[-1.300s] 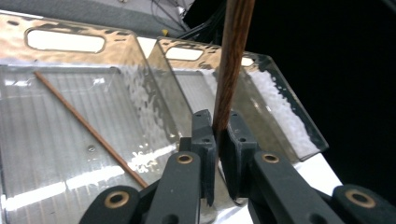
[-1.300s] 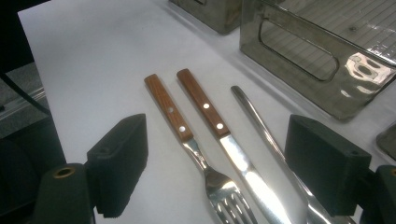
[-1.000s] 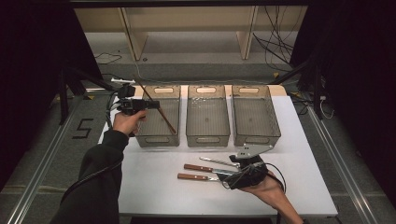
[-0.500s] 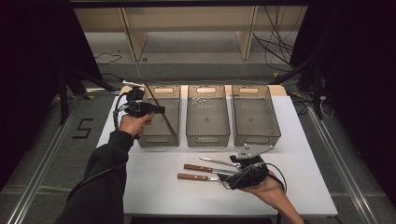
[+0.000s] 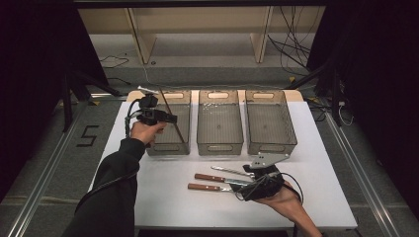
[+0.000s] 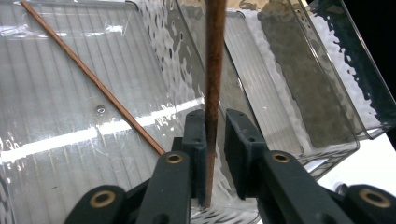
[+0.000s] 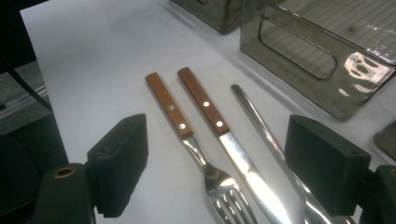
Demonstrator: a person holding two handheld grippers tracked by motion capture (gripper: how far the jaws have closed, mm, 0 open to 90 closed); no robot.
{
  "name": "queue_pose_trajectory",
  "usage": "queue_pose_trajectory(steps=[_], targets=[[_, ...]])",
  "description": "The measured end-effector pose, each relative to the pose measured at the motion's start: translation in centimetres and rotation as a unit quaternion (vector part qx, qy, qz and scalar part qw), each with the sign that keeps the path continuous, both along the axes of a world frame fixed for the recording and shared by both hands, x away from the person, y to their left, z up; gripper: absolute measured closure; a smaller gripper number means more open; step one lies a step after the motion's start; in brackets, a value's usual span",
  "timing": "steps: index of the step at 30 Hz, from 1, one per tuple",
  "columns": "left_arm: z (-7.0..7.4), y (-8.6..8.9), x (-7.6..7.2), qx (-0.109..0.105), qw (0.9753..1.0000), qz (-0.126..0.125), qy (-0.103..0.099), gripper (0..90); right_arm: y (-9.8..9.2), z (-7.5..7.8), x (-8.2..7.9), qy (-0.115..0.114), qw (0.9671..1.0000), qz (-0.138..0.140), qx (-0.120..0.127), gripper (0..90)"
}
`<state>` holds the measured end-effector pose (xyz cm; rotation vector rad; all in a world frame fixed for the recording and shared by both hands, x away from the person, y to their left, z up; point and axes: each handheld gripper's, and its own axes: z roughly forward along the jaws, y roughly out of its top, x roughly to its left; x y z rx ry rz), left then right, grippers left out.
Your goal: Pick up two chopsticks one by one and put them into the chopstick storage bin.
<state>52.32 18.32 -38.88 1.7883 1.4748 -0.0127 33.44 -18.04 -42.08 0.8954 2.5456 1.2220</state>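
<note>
1. The left tool [image 5: 168, 118] hangs over the left clear plastic bin [image 5: 170, 143], the leftmost of three bins set side by side at the far part of the white counter [image 5: 163, 197].
2. Its black jaws are nearly closed and pinch a thin brown wooden chopstick [image 6: 214, 93]; in the left gripper view a sliver of gap shows between the stick and one jaw, while the other jaw presses against it.
3. The held chopstick runs straight away from the jaws, above the bin's ribbed floor.
4. A second thin brown chopstick [image 6: 93, 79] lies flat on the floor of that same bin, slanting across it.
5. The middle clear bin [image 5: 220, 128] and the right clear bin [image 5: 269, 123] stand just beside it.
6. The right tool [image 5: 247, 180] rests low at the near right of the counter, jaws spread wide and gripping nothing.
7. Between those wide jaws, in the right gripper view, lie a wooden-handled steel fork [image 7: 187, 135], a wooden-handled steel knife [image 7: 219, 130] and an all-steel utensil handle [image 7: 261, 126], side by side on the counter, near the front wall of a bin.
</note>
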Motion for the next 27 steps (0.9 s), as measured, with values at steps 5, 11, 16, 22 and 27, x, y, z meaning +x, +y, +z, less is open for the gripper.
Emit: queue_pose_trajectory(steps=[5,11,16,22,27], targets=[[-0.1,0.0,0.2,0.017,0.9999,0.003,0.003,61.0,-0.1,0.0,0.0,0.001,1.0000,-0.001,0.001,22.6],[-0.3,-0.3,0.4,0.034,0.9993,0.008,0.012,38.1,0.0,0.0,0.0,0.000,1.0000,0.001,0.000,22.8],[-0.3,-0.4,0.6,0.045,0.9988,0.013,0.017,24.8,0.0,0.0,0.0,0.000,1.0000,0.002,0.001,22.8],[0.0,-0.6,0.2,0.046,0.9988,0.006,0.014,20.9,0.0,0.0,0.0,0.002,1.0000,0.002,0.001,22.8],[1.1,-0.7,-1.2,0.019,0.9996,-0.004,-0.020,20.2,-0.1,0.0,0.0,0.003,1.0000,0.000,0.002,22.8]])
